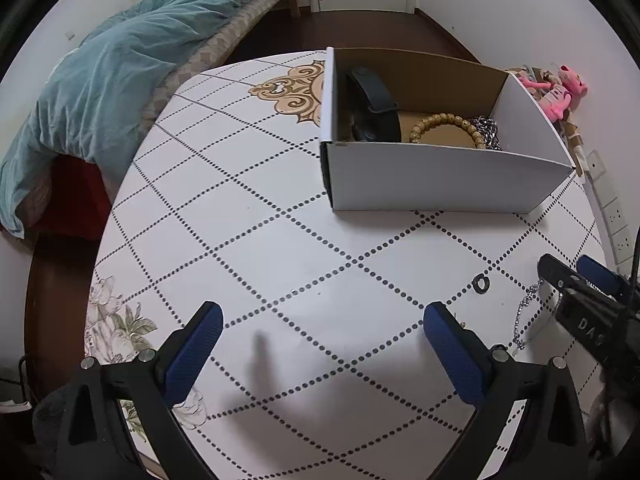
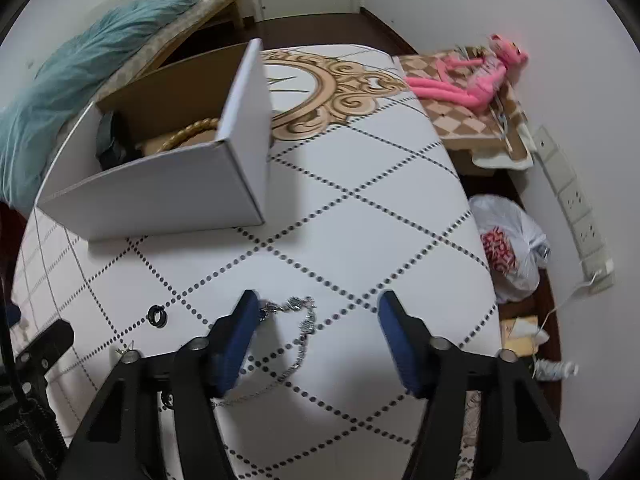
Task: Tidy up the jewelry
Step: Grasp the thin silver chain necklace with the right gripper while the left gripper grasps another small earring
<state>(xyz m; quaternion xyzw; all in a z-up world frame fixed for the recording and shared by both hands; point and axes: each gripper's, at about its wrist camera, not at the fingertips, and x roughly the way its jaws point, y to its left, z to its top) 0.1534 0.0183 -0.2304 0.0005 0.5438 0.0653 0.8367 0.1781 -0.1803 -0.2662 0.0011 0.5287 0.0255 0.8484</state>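
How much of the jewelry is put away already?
Done: a bead bracelet, a chain and a black strap lie in the box. In hand: nothing yet; the right gripper has its open fingers around the silver chain. Left: that chain and the small black ring on the table.

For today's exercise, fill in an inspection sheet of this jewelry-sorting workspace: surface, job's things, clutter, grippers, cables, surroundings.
Surface: table, white with dotted diamond pattern.
Job's things: cardboard box holding a beaded bracelet; silver chain and black ring lie on the table.
Clutter: pink plush toy beside the table.
Grippers: left gripper open, empty; right gripper open over the chain.
Cables: power strip on the wall.
Surroundings: bed with blue quilt; plastic bag on the floor.
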